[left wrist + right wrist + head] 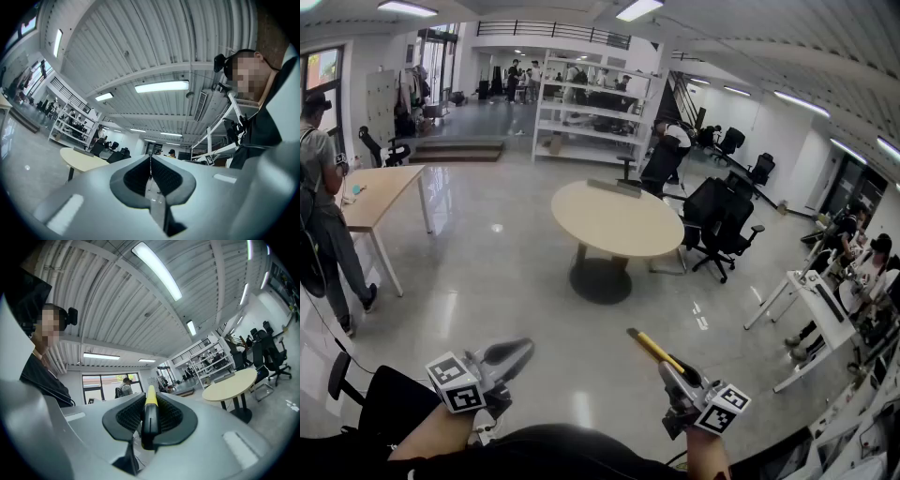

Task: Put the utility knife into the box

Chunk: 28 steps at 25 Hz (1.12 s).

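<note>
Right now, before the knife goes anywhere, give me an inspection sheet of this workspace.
Surface: glossy grey floor; round table ahead, top mostly bare.
Job's things: utility knife, yellow and black, held in the right gripper; box: nothing seen.
Clutter: black office chairs beside the round table.
Grippers: right gripper shut on the utility knife; left gripper shut, empty.
Cables: thin dark line on the floor at left, possibly a cable.
Surroundings: shelving, standing person at left, seated people at right.

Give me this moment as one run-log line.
left gripper: shut, empty | right gripper: shut on utility knife | both raised over floor | box: not in view
</note>
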Each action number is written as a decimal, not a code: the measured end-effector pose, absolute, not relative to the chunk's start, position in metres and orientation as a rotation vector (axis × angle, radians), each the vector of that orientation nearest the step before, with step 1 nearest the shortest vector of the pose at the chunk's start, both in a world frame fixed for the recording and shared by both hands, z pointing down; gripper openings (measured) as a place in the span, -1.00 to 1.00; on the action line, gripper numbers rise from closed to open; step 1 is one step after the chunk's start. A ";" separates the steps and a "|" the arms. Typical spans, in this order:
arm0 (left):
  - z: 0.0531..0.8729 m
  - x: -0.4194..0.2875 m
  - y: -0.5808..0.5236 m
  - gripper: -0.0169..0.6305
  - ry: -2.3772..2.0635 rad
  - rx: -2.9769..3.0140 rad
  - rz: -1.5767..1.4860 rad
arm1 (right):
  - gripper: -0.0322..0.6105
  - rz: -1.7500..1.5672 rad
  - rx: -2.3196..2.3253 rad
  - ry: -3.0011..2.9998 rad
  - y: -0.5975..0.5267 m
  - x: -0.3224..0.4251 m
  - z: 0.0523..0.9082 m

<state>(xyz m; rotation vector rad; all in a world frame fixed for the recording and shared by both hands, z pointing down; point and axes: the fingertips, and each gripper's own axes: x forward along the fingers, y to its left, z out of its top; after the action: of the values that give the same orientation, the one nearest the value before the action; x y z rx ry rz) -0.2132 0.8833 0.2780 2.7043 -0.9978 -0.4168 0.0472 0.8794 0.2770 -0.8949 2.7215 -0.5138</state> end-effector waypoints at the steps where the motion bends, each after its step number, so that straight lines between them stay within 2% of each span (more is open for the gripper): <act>1: 0.278 -0.213 0.884 -0.93 -1.000 2.704 -0.415 | -0.64 -0.515 -0.893 2.721 0.880 0.047 0.277; 16: 0.270 -0.167 0.890 -0.93 -1.001 2.712 -0.382 | -0.63 -0.592 -0.865 2.634 0.882 0.100 0.275; 28: 0.275 -0.054 0.890 -0.93 -0.894 2.732 -0.307 | -0.64 -0.595 -0.893 2.580 0.891 0.199 0.288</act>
<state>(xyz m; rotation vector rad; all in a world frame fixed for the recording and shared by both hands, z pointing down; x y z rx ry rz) -0.0537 0.8895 0.2752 2.7322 -0.8939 -0.3066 0.1994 0.8913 0.2884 -0.8927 2.5802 -0.5953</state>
